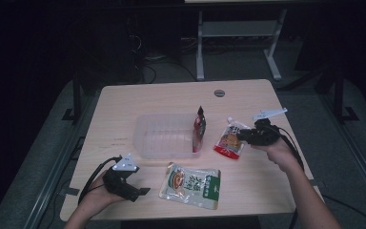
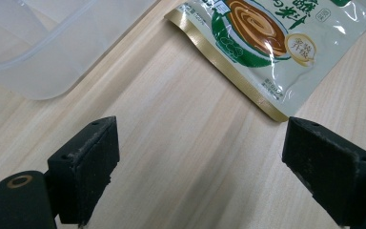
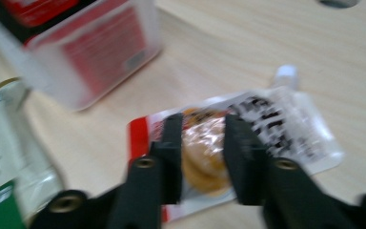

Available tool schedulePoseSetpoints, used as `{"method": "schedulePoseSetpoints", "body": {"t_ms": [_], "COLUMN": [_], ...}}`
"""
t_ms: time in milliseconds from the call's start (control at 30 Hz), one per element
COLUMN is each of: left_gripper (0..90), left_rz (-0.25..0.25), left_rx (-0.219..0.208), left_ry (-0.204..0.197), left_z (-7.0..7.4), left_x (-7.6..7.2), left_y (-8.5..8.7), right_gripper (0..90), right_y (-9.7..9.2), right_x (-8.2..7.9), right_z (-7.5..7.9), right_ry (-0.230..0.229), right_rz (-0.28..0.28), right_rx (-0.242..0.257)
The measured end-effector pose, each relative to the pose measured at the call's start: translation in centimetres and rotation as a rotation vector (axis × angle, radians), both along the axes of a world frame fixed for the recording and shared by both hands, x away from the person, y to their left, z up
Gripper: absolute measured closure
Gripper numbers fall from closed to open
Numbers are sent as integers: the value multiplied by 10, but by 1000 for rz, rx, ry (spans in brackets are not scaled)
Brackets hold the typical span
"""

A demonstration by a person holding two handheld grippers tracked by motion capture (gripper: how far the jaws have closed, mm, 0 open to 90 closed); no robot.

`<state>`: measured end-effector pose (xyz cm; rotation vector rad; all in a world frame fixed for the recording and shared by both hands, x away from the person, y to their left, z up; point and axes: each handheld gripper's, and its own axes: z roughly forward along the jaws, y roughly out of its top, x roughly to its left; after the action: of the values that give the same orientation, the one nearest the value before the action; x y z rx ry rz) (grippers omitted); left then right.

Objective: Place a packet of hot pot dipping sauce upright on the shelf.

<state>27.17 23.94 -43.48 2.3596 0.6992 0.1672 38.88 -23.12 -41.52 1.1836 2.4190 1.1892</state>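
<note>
The right gripper [image 3: 202, 152] pinches the shiny, crinkly spout pouch [image 3: 267, 129]. The left gripper [image 2: 200, 162] gapes wide over smooth wood.

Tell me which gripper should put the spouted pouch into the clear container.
Right. The right gripper already has its jaws on either side of the spouted pouch, beside the clear container. The left gripper is open over bare table near the green pouch.

Tub [image 1: 164, 136] mid-table, one packet [image 1: 199, 129] upright inside; spouted pouch [image 1: 229, 140] right, flat pouch [image 1: 190, 185] in front
</note>
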Motion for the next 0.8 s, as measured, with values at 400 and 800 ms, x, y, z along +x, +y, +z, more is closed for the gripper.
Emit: {"method": "schedulePoseSetpoints", "body": {"t_ms": [400, 800], "left_gripper": [121, 123], "left_rz": [-10, -8], "left_rx": [3, 3], "left_ry": [-1, 10], "left_z": [0, -2], "left_x": [0, 0], "left_y": [0, 0], "right_gripper": [896, 897], "right_y": [17, 18], "right_x": [50, 74], "right_z": [-16, -43], "right_ry": [10, 14], "right_rz": [-42, -106], "right_rx": [-50, -53]}}
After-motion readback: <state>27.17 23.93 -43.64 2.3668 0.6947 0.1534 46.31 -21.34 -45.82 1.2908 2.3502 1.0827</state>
